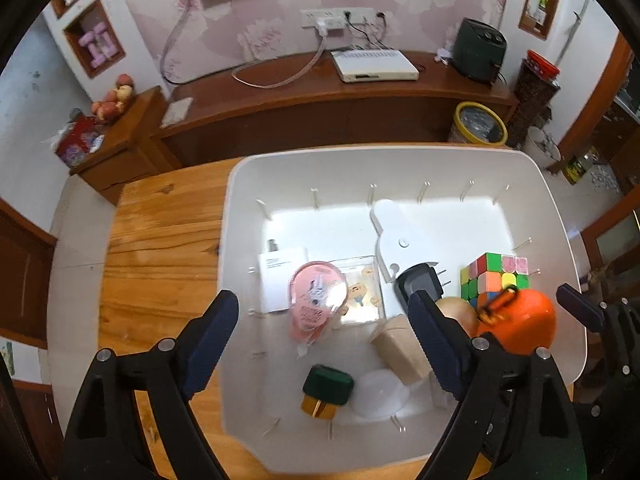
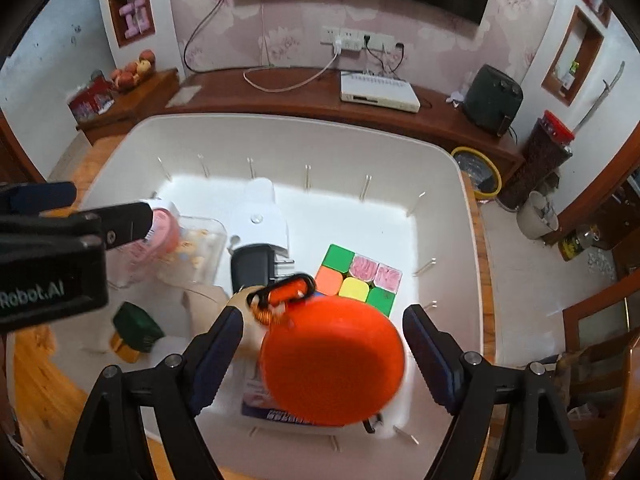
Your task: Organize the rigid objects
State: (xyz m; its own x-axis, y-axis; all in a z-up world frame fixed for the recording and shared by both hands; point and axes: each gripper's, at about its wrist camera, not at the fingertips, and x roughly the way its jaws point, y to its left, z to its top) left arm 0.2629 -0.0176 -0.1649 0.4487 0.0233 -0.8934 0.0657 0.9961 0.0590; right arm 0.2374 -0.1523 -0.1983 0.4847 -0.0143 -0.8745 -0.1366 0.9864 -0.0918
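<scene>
The right gripper fills the bottom of its own view, its jaws standing wide with an orange disc between them; the disc looks blurred and neither pad visibly presses on it, so whether it is held cannot be told. A black and orange carabiner sits at the disc's upper edge. The left gripper is likewise spread wide over the white bin, with nothing gripped; between its fingers lie a pink round packet, a clear case with cartoon figures, a tan box, a dark green block and a translucent lid. Only the left wrist view shows the white carton at the bin's left and the wooden table beside it. Only the right wrist view shows a printed packet under the disc. Both views show the colour cube just beyond the disc, and the black plug adapter beside a white flat piece.
</scene>
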